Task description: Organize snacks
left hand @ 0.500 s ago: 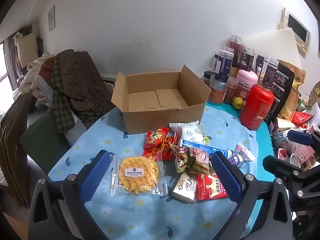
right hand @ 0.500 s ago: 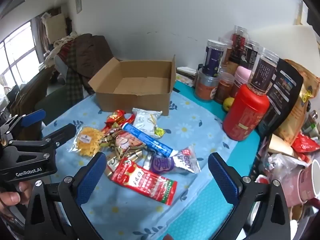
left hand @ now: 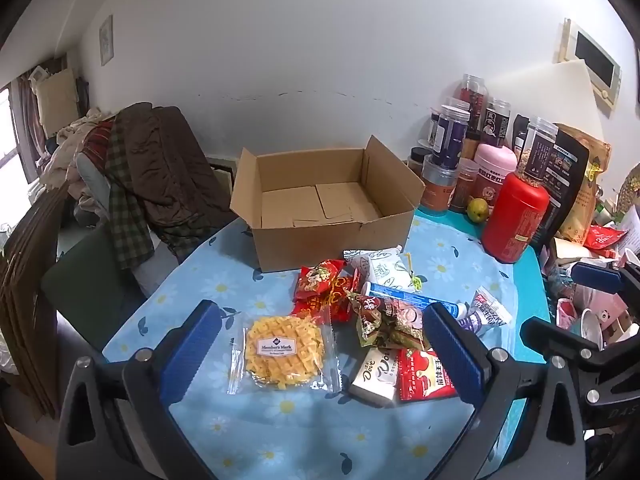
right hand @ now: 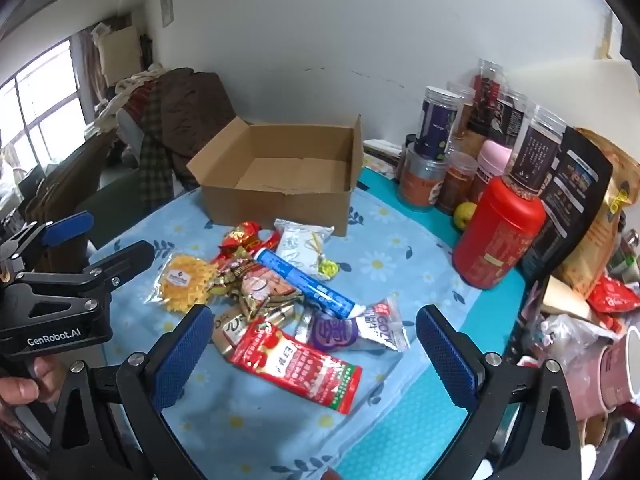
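Cardboard box [left hand: 328,208] sits empty behind the snack pile [left hand: 372,320] on my counter [left hand: 200,296]. L gripper [left hand: 320,360] & R gripper [right hand: 316,356] both spread wide, nothing pinched.

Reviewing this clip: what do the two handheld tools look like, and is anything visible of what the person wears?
Both tools match: the left tool and right tool have black angular frames with silver bolts and two broad fingers faced with blue textured pads. In the right wrist view the left tool's black body carries white "GenRobot.AI" lettering. No cables show. Only part of a bare hand is visible, no sleeve or glove.
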`<action>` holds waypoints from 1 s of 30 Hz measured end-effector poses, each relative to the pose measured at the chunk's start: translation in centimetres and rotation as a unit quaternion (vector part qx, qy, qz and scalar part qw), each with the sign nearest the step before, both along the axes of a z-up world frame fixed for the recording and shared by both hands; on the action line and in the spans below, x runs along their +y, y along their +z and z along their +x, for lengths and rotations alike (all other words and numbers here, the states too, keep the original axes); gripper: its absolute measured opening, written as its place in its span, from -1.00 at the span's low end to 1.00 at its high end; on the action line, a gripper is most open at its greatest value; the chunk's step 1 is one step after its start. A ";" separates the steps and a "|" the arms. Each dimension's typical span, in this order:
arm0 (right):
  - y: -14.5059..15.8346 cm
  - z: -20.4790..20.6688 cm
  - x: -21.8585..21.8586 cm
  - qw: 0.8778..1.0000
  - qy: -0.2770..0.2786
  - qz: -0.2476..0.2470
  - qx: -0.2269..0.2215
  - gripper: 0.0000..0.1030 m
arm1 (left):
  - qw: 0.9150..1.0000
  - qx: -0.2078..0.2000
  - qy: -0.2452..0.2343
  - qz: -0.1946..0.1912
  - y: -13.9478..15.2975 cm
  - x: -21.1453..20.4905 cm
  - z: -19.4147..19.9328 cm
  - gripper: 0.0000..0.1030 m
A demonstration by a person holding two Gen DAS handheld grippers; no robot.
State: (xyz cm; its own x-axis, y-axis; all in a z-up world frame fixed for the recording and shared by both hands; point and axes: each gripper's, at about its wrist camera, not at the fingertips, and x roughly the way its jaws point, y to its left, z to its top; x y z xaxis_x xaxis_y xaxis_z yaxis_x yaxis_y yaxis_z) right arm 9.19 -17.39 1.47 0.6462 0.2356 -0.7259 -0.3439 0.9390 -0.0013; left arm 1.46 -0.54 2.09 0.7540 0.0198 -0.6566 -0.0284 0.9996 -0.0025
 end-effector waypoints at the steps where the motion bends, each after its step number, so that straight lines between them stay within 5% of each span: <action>1: 0.0 0.0 0.1 1.000 0.001 0.000 0.000 1.00 | 1.000 -0.008 -0.001 -0.003 -0.4 0.6 -0.8 1.00; 30: 0.3 0.3 -0.1 1.000 -0.003 0.004 0.000 1.00 | 1.000 -0.011 -0.004 -0.007 -1.6 1.3 -1.9 1.00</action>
